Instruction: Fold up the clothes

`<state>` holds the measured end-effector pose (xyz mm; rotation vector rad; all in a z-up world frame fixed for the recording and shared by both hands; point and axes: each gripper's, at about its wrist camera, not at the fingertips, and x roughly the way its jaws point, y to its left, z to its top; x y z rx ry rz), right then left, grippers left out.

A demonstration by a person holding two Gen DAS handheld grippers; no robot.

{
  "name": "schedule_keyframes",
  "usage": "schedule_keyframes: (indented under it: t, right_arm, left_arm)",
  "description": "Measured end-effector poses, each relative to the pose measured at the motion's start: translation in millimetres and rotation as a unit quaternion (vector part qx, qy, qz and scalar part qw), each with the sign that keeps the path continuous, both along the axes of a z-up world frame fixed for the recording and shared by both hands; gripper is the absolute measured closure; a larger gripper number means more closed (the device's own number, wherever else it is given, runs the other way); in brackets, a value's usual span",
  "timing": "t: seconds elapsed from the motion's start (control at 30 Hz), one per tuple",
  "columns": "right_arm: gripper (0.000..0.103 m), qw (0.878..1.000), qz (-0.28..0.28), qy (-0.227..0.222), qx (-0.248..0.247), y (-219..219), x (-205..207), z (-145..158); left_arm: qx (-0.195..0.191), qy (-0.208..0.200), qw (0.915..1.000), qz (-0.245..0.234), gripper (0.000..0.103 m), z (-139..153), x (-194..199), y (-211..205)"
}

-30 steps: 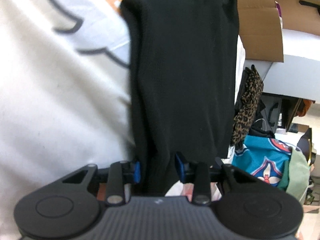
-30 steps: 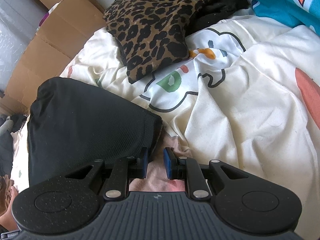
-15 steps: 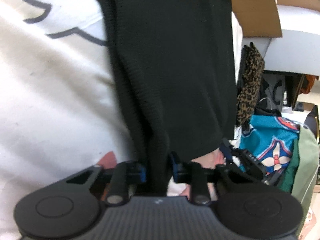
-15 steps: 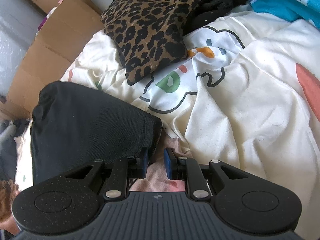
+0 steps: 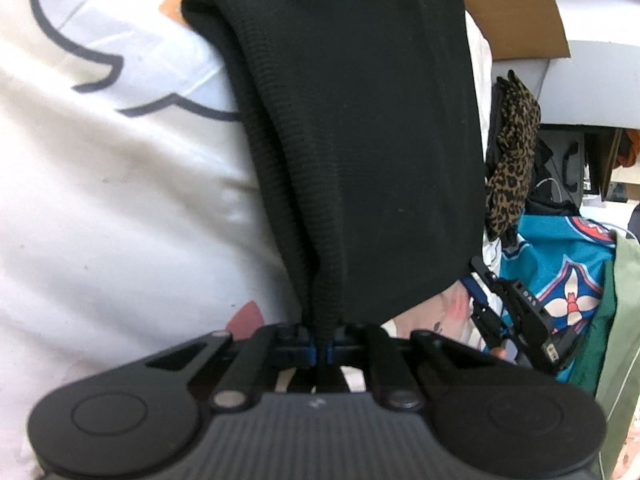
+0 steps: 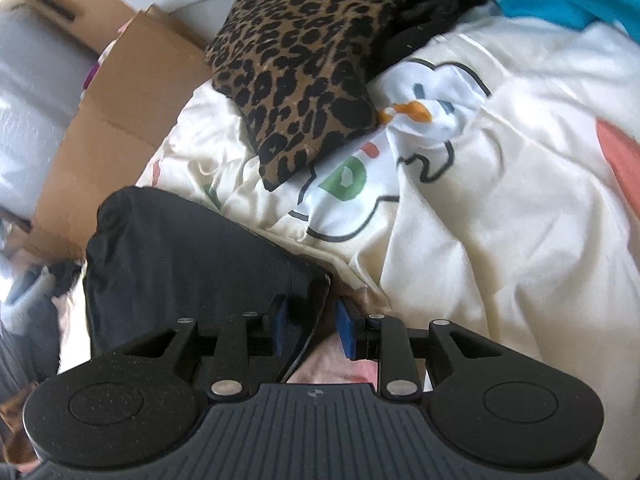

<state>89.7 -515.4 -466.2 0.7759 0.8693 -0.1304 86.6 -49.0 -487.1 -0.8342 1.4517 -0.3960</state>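
black garment [image 5: 360, 140] long axis runs away from left gripper [image 5: 322, 350] pinching it; right gripper [image 6: 308, 326] spread.

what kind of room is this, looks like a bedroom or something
Probably a bedroom or a spare room used for laundry and storage. The black garment lies on a cream printed bedsheet, more clothes such as a leopard-print piece are piled beyond it, and cardboard boxes stand alongside.

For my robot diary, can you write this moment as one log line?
left gripper: shut on black garment | right gripper: open at its corner | surface: printed bedsheet
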Motion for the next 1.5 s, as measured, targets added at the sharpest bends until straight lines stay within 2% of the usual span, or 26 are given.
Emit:
schedule_keyframes:
  t: [0.13,0.3,0.43,0.5,0.63,0.8,0.93,1.03,1.13,1.2,1.23,1.3,1.43,1.5]
  right_arm:
    - [0.070,1.000,0.024,-0.006,-0.001,-3.3,10.5,-1.1]
    - [0.070,0.996,0.087,0.001,-0.014,-2.1,30.2,-4.3]
    - [0.070,0.990,0.142,0.004,-0.024,-1.4,44.6,-1.4]
    - [0.071,0.985,0.168,0.002,-0.028,0.5,49.1,2.0]
    - [0.071,0.977,0.211,-0.002,-0.031,3.3,56.3,7.5]
    - [0.071,0.971,0.237,0.004,-0.017,-3.3,61.9,2.9]
    - [0.088,0.963,0.264,0.020,-0.051,1.4,57.3,8.0]
    - [0.089,0.960,0.269,0.029,-0.068,2.5,49.5,17.7]
    - [0.086,0.961,0.259,0.039,-0.082,-3.2,43.8,24.6]
    - [0.083,0.962,0.261,0.030,-0.081,-5.8,43.8,28.0]
    - [0.073,0.961,0.263,0.024,-0.077,-6.4,46.0,28.0]
    - [0.062,0.961,0.267,0.013,-0.069,-7.5,50.4,28.0]
    - [0.061,0.960,0.275,-0.010,-0.053,-9.8,59.2,28.0]
    - [0.061,0.960,0.277,-0.007,-0.038,-12.4,66.9,19.2]
  left_arm:
    - [0.007,-0.002,1.0000,-0.006,0.098,3.0,-4.7,7.4]
    - [0.017,-0.002,0.9998,-0.014,0.098,-1.2,-2.4,6.4]
    - [0.019,-0.003,0.9997,-0.017,0.098,-0.5,-10.7,16.1]
    - [0.021,-0.003,0.9996,-0.018,0.098,4.6,-45.3,55.9]
    - [0.023,-0.002,0.9996,-0.018,0.098,3.3,-55.5,69.2]
    - [0.024,-0.002,0.9996,-0.017,0.098,1.8,-58.8,70.7]
    - [0.028,-0.002,0.9994,-0.020,0.098,2.4,-55.3,65.5]
    - [0.027,-0.003,0.9994,-0.021,0.098,1.5,-53.6,63.5]
    - [0.026,-0.002,0.9995,-0.020,0.098,0.8,-53.6,63.3]
    - [0.026,-0.002,0.9994,-0.021,0.098,0.8,-54.1,64.4]
    - [0.026,-0.002,0.9994,-0.022,0.098,0.8,-54.6,65.2]
    - [0.026,-0.001,0.9994,-0.023,0.098,0.9,-55.7,67.0]
    - [0.023,0.001,0.9995,-0.023,0.098,0.3,-59.9,73.6]
    - [0.022,0.002,0.9995,-0.022,0.098,1.1,-61.2,74.7]
